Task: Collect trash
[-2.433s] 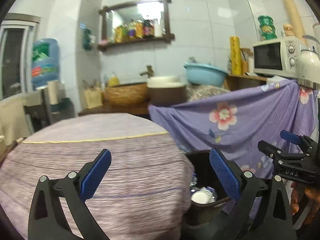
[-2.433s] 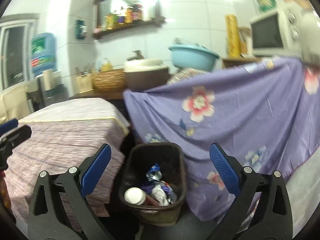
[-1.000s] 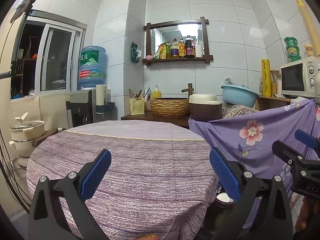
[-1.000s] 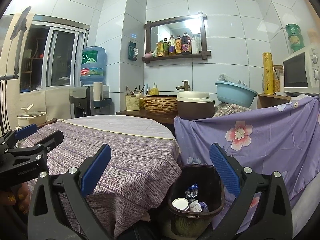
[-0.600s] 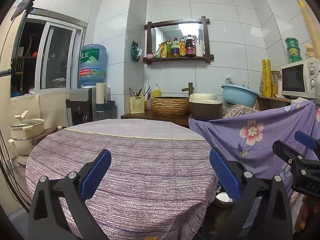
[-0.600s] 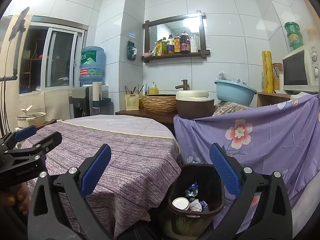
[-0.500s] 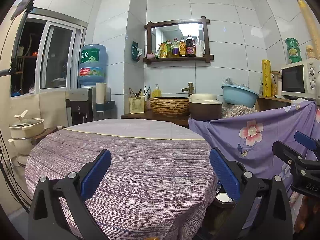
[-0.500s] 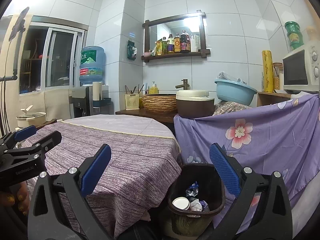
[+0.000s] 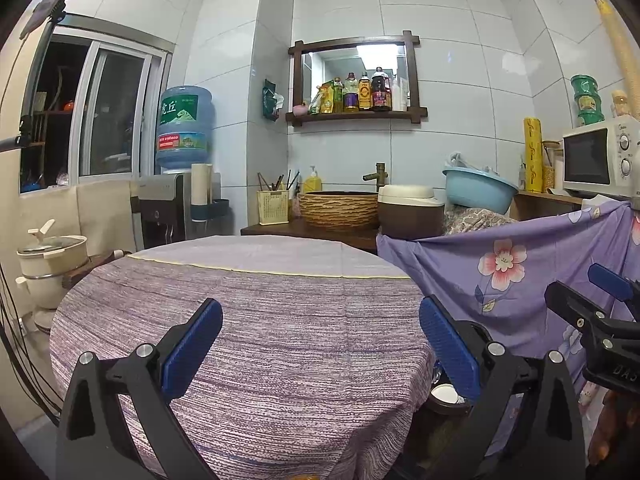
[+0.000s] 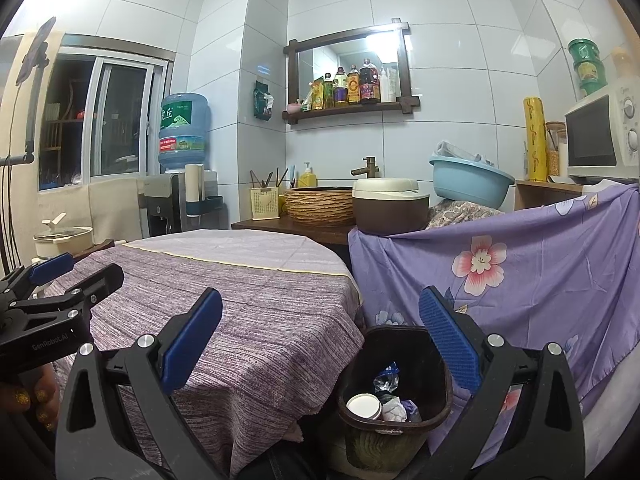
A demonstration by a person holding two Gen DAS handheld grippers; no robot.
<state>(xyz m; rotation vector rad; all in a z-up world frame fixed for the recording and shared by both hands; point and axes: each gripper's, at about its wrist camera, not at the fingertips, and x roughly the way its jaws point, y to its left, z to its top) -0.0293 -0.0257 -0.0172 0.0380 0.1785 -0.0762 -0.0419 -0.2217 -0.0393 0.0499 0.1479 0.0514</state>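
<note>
You have two black grippers with blue pads: left gripper [image 9: 320,344], right gripper [image 10: 320,336]; one round table under striped purple cloth [image 10: 256,304]; one dark brown plastic bin [image 10: 404,340]; one light blue plastic basin [image 10: 470,180]; one white microwave [image 9: 600,160]; three stacked green tubs [image 9: 586,100]

Trash [image 10: 384,400] inside dark bin [image 10: 436,404]
</note>
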